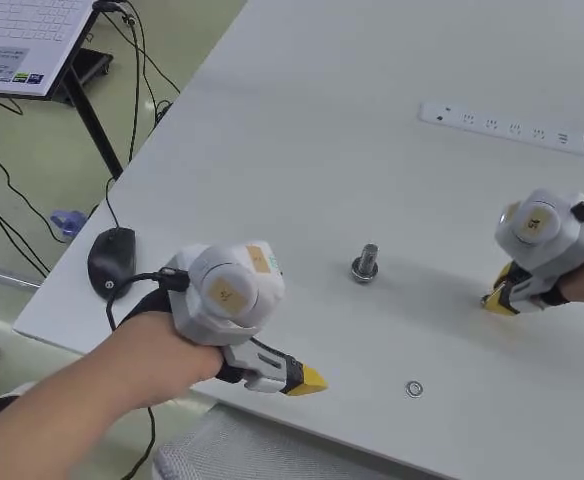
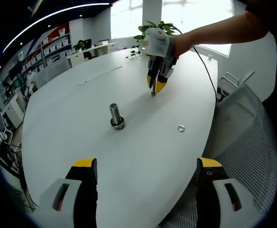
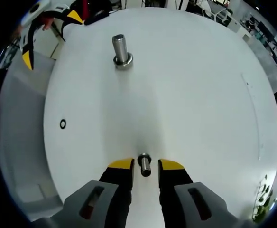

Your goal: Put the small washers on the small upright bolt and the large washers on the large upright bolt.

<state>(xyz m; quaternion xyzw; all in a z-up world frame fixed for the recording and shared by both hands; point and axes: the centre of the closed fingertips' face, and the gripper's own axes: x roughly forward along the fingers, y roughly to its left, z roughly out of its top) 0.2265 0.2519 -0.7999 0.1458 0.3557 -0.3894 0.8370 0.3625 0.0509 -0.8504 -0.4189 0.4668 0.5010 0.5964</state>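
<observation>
The large bolt stands upright mid-table, with a ring at its base. The small bolt stands upright between the yellow fingertips of my right gripper, with a narrow gap on each side. In the head view the right gripper points down at the table on the right. One small washer lies flat near the front edge. My left gripper is wide open and holds nothing, hovering over the front edge.
A white power strip lies at the back right. A black mouse sits at the table's left edge, with a laptop on a stand beyond it. A mesh chair stands below the front edge.
</observation>
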